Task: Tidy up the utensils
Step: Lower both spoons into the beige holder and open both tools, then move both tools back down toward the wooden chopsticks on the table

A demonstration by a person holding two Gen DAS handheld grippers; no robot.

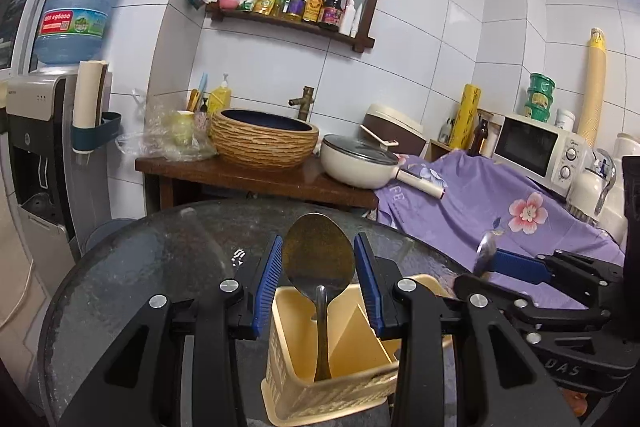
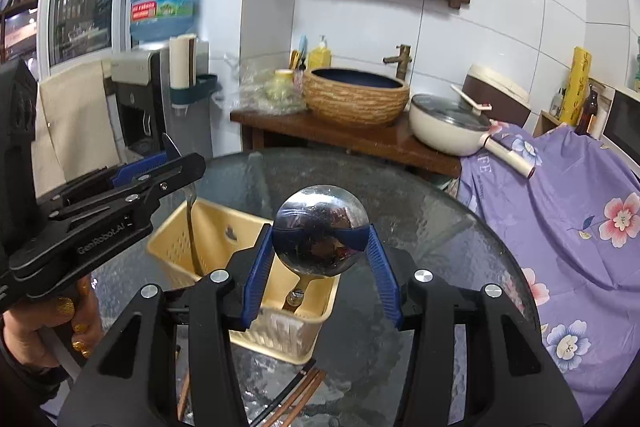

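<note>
A yellow plastic utensil basket [image 1: 340,383] stands on the round glass table [image 1: 160,267]; it also shows in the right wrist view [image 2: 224,247]. My left gripper [image 1: 318,259] has its blue pads close on either side of a big dull metal spoon [image 1: 318,255], whose handle stands down in the basket. My right gripper [image 2: 320,247] is shut on the bowl of a shiny steel ladle [image 2: 320,231], with its handle end in the basket. The left gripper shows at the left of the right wrist view [image 2: 160,163], the right gripper at the right of the left wrist view [image 1: 516,263].
Several chopsticks [image 2: 292,399] lie on the glass in front of the basket. Behind the table are a wooden counter [image 1: 256,175] with a woven-look basin [image 1: 264,139] and a white lidded pan [image 1: 360,159]. A purple floral cloth [image 1: 500,211] covers things at the right. A water dispenser [image 1: 40,131] stands at the left.
</note>
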